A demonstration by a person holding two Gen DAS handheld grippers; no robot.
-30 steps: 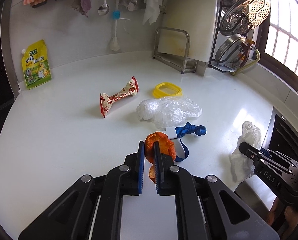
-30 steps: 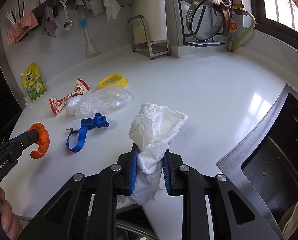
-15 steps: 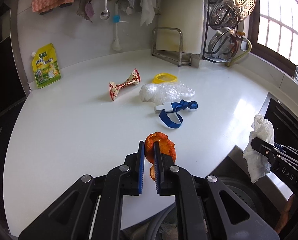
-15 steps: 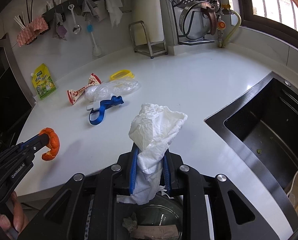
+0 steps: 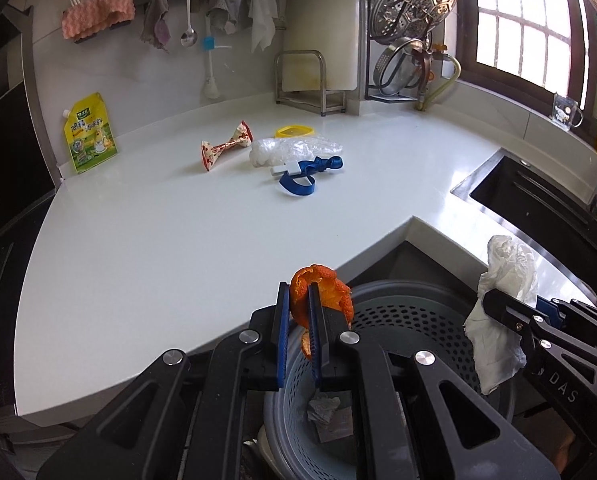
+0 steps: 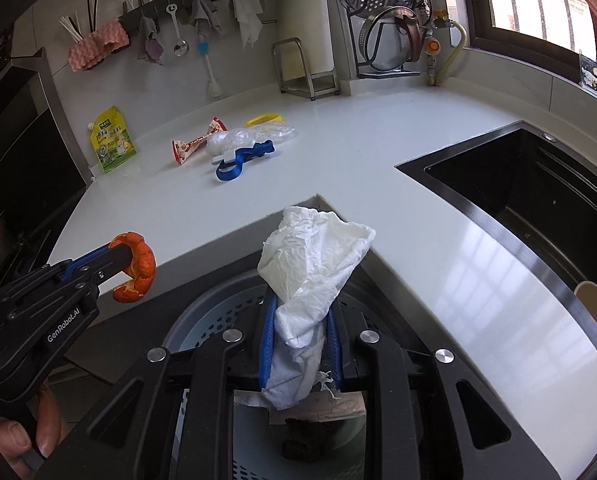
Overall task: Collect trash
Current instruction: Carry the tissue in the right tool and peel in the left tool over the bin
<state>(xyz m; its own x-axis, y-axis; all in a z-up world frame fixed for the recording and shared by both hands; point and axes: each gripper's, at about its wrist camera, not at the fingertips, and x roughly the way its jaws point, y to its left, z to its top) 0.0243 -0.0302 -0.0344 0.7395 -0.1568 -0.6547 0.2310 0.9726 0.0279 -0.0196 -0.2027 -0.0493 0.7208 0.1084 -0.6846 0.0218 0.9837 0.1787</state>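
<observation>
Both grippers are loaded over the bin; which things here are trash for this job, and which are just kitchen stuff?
Job:
orange peel in left gripper
crumpled white paper towel in right gripper
perforated grey bin
twisted red snack wrapper
clear plastic bag

Just there, I think:
yellow seasoning pouch
blue strap
yellow ring

Both wrist cameras look forward and down along their fingers from just off the inner corner of the white counter [image 5: 170, 232], close above the perforated bin [image 5: 418, 320], each catching the other gripper at its frame edge and sharing the counter, bin and back wall.
</observation>
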